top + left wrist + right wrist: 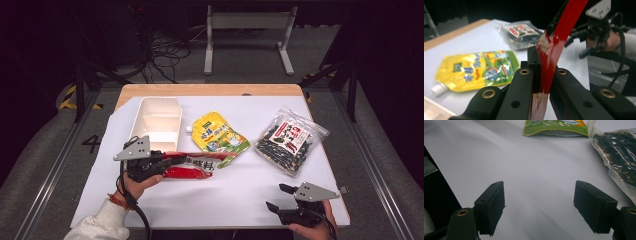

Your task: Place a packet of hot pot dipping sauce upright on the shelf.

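Left tongs (pixel 172 161) pinched tight on one end of a red packet (pixel 192 166), flat, glossy, foil-like, held above the white desk (pixel 225 192) just in front of the tray; white label with dark characters on its face, too small to read. In the left gripper view, same red packet (pixel 554 50) clamped between black jaws, rising up and bending, green edge near the top, torn-looking clear patch at the bend. Right tongs (pixel 280 197) spread wide near the desk's front right corner, nothing between the pads; matte black blocky pads (pixel 491 207) over bare desk in the right gripper view. Beside the packet, a yellow and green spouted pouch (pixel 219 136), glossy, with blue script and a cartoon picture, white cap at one corner. Further right, a clear crinkly bag (pixel 291 141) of dark dried bits, red, white and black label, writing illegible. White plastic tray (pixel 156 120), long, divided into compartments, behind the left hand (pixel 140 182).
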`<state>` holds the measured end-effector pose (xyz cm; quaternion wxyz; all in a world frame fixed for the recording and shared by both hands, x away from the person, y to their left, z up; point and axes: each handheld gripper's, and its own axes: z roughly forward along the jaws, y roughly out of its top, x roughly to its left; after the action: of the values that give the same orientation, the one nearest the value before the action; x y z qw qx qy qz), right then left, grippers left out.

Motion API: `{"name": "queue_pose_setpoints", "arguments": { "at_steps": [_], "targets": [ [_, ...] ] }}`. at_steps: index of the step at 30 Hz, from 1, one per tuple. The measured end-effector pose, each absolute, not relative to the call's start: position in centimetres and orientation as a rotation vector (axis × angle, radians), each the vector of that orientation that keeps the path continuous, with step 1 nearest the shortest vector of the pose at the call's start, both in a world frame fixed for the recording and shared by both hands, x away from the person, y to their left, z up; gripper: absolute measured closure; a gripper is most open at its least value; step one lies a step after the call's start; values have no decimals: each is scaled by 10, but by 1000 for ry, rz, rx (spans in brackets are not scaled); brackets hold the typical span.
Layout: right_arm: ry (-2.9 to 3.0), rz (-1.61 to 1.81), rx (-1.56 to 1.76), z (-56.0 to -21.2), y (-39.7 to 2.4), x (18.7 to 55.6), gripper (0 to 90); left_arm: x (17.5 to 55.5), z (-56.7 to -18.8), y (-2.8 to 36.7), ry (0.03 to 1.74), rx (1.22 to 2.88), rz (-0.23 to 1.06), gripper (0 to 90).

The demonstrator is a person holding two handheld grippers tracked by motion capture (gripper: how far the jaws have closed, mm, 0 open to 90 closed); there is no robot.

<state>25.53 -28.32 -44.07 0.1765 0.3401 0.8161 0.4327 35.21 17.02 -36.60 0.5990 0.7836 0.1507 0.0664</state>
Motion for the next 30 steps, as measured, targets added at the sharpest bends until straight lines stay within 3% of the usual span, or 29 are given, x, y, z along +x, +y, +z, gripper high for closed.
{"name": "queue_pose_setpoints", "arguments": {
  "at_steps": [17,30],
  "targets": [
    [2329,1174,957,-446,-280,259,242,389,-319,198,427,1747,305,900],
    [2336,1170,973,-449,-279,261,242,424,-307,219,485,1730,346,899]
  ]
}}
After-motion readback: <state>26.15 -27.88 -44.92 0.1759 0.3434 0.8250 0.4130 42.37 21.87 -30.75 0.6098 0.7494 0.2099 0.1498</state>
